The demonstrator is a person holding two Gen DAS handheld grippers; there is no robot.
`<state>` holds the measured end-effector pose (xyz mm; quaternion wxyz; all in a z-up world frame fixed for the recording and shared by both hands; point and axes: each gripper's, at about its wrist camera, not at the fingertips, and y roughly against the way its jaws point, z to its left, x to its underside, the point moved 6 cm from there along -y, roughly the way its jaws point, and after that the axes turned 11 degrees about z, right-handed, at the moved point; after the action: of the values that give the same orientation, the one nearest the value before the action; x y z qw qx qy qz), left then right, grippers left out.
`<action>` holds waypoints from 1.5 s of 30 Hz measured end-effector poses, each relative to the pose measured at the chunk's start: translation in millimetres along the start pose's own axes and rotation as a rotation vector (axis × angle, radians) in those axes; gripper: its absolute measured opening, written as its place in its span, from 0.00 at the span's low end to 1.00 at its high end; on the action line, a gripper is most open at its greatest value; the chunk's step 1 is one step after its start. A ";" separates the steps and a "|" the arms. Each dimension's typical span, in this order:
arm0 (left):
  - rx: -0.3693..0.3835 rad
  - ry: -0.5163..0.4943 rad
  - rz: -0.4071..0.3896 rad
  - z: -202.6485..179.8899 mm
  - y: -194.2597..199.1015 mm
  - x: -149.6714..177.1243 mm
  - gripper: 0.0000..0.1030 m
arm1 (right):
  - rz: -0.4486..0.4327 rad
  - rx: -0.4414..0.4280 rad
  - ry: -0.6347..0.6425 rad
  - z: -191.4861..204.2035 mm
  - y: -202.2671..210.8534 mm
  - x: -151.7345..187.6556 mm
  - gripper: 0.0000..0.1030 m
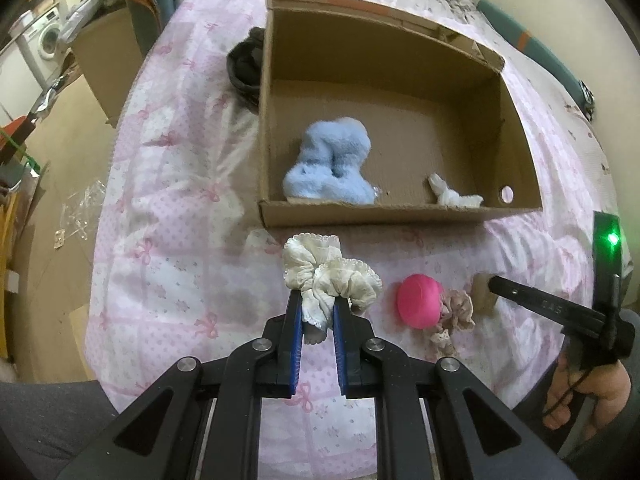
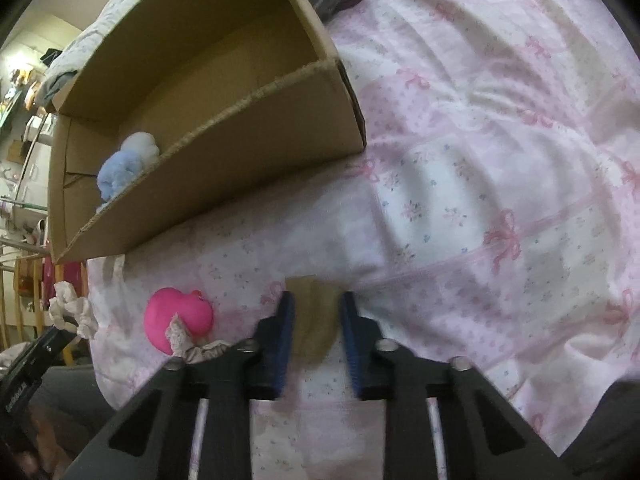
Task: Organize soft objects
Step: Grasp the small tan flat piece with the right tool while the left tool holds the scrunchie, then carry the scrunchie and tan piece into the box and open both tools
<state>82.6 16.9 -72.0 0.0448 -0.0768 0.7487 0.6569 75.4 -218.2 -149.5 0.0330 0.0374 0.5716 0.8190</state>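
In the left wrist view my left gripper is shut on a cream lace-edged frilly cloth, held just above the pink bedspread in front of a cardboard box. A fluffy blue item and a small white cloth lie inside the box. My right gripper points down at the bed, shut on a tan cloth. Left of it lie a pink ball and a beige scrunchie. The left view shows the right gripper at that tan cloth.
The bedspread stretches wide to the right of the box. A dark garment lies by the box's far left wall. Floor with clutter, a cardboard piece and a washing machine lies beyond the bed's left edge. A hand grips the right tool.
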 end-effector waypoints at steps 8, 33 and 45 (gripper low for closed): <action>-0.014 0.026 0.005 10.0 -1.7 0.4 0.12 | -0.123 -0.106 0.029 5.9 37.2 -0.2 0.08; -0.007 0.066 -0.202 8.8 76.1 -17.3 0.12 | -0.429 -0.341 0.248 54.1 168.5 -5.8 0.08; -0.055 -0.024 -0.277 -29.8 80.1 -98.3 0.12 | -0.467 -0.328 0.254 56.3 171.7 -53.2 0.08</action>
<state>166.4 2.9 26.7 0.1418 -0.1731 0.7120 0.6656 132.0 -229.9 29.8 0.1544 -0.2033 0.4246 0.8686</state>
